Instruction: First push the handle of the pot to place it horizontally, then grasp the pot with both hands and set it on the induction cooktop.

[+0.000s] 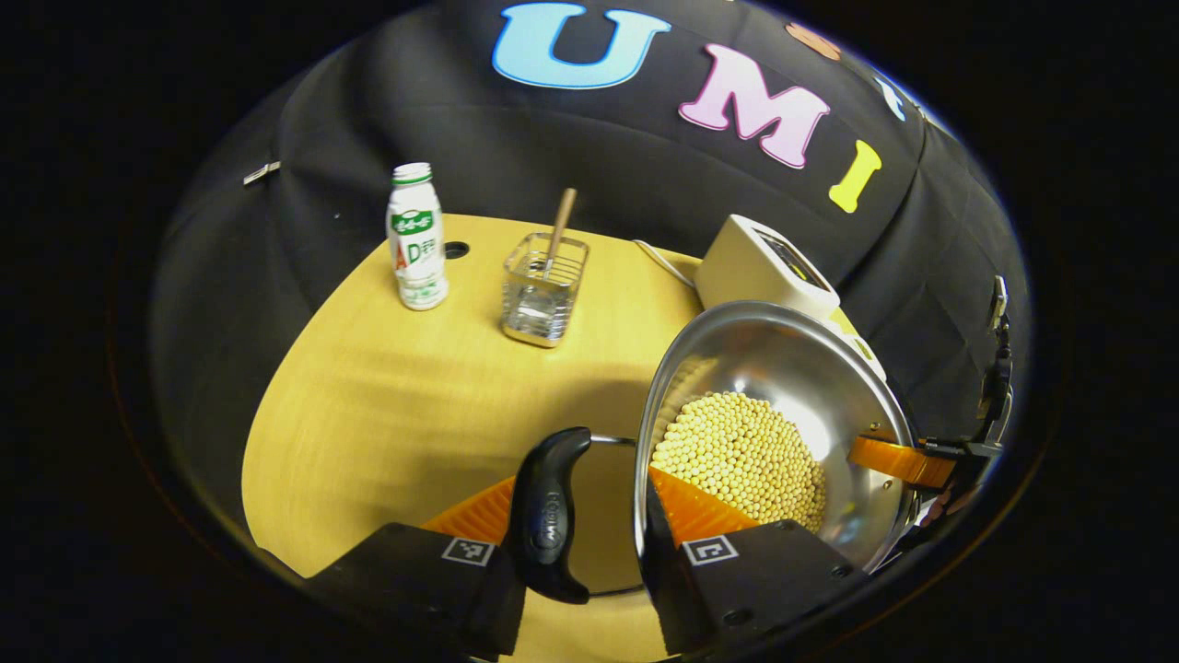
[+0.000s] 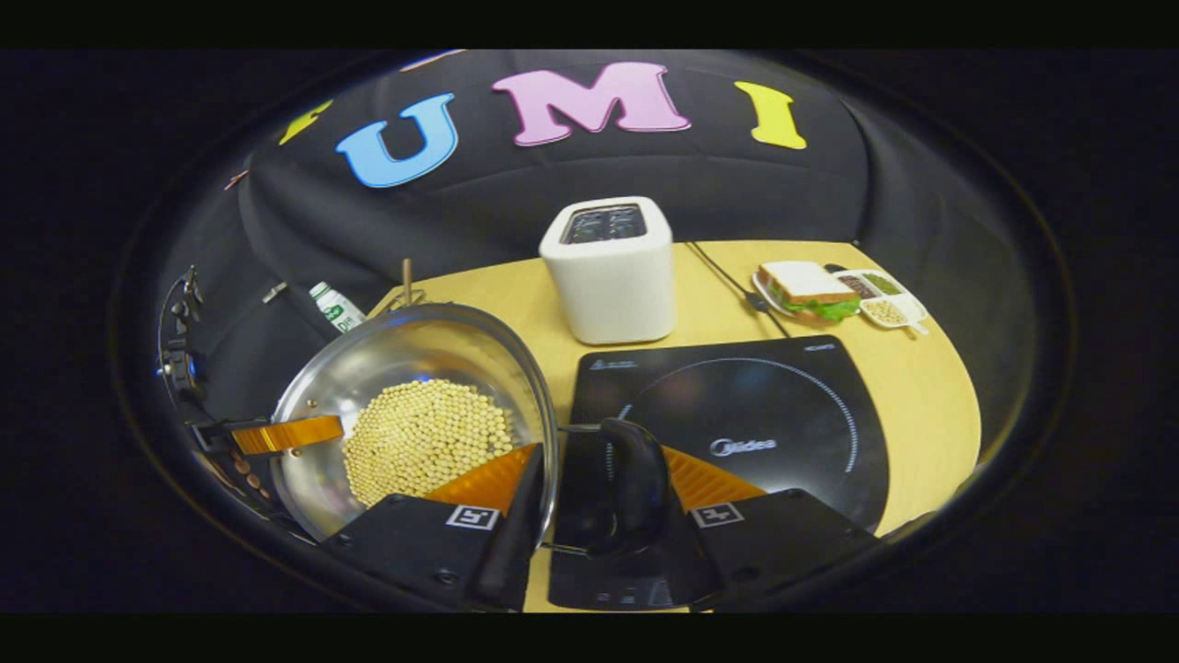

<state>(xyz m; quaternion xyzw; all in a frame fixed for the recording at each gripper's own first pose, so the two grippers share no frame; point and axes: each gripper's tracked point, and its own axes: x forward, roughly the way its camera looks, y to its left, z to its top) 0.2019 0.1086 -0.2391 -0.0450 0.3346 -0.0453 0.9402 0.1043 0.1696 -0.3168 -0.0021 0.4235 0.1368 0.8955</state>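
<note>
My left gripper (image 1: 582, 529) has its jaws around one black handle (image 1: 550, 516) of the steel pot (image 1: 792, 368), one finger inside the rim, one outside the handle; I can't tell if both press on it. My right gripper (image 2: 599, 502) sits the same way on the other black handle (image 2: 615, 488), grip not clear either. Pot (image 2: 368, 368) is full of pale beans (image 2: 424, 437), up off the tabletop (image 1: 387, 405) and tilted, just left of the black induction cooktop (image 2: 792, 405) in the right gripper view. White toaster (image 2: 610, 272) behind the cooktop. Sandwich plate (image 2: 811, 290) far right. Bottle (image 1: 416, 237) and wire holder (image 1: 543, 290) at the back of the left gripper view
</note>
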